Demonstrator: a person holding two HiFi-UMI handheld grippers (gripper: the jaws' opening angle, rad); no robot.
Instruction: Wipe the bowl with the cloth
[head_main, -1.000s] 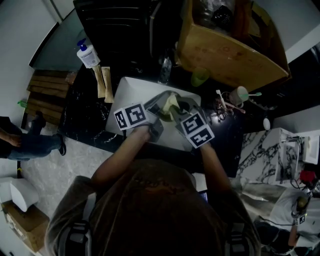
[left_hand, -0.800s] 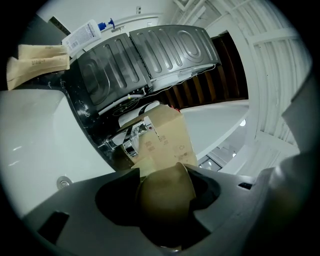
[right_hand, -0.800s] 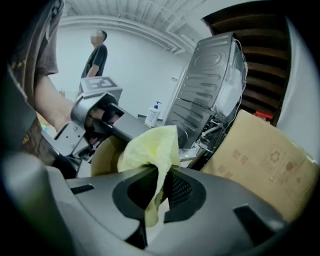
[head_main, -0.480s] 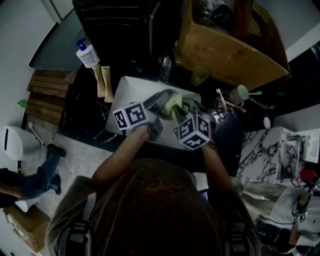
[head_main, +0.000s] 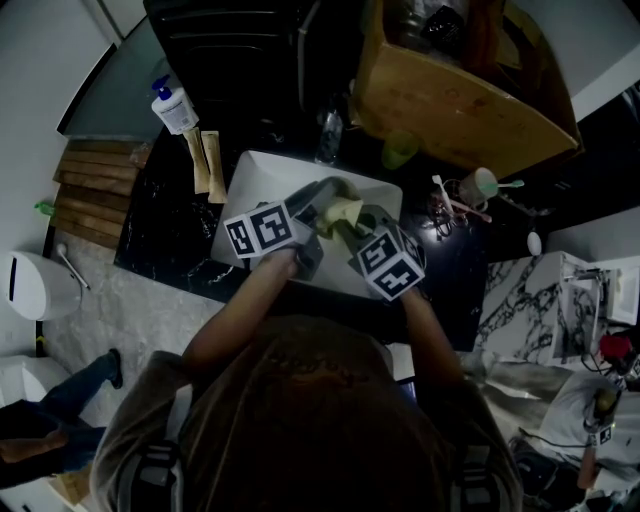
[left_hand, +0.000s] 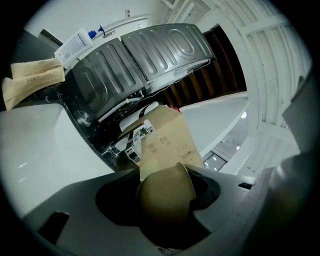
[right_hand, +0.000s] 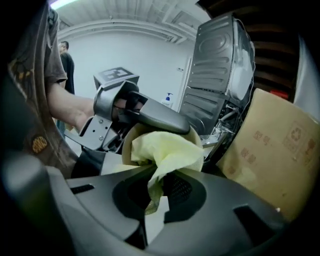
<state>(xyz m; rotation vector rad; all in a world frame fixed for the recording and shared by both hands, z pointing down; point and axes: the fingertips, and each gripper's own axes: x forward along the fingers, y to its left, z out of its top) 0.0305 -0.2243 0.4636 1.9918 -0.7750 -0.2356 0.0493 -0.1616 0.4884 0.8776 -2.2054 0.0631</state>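
Your left gripper (left_hand: 167, 215) has its fingers closed on the bowl (left_hand: 167, 190). In the left gripper view the tan bowl sits right between them, and you see its outer wall with the rim tipped up and away from the camera. The right gripper view shows the other side: the bowl's mouth is turned towards your right gripper (right_hand: 154, 200), and one grey finger of the left gripper lies across the top of the rim.

The fingers of your right gripper are pinched together on the pale yellow cloth (right_hand: 167, 150). A narrow tail of it is clamped low between them. The rest is bunched up in front and pushed into the bowl's opening, touching the inside.

From the head view, both grippers meet over the white sink (head_main: 255, 180), which is set in the black bench (head_main: 170, 235). The bowl and cloth are held in the air between them, above the basin and not resting on it.

A white pump bottle (head_main: 175, 105) stands at the bench's far left corner, with two tan packets (head_main: 205, 160) lying just beside the sink. A green cup (head_main: 400, 152) stands behind the sink, near a large cardboard box (head_main: 450, 105). A person (right_hand: 65, 65) stands in the background of the right gripper view
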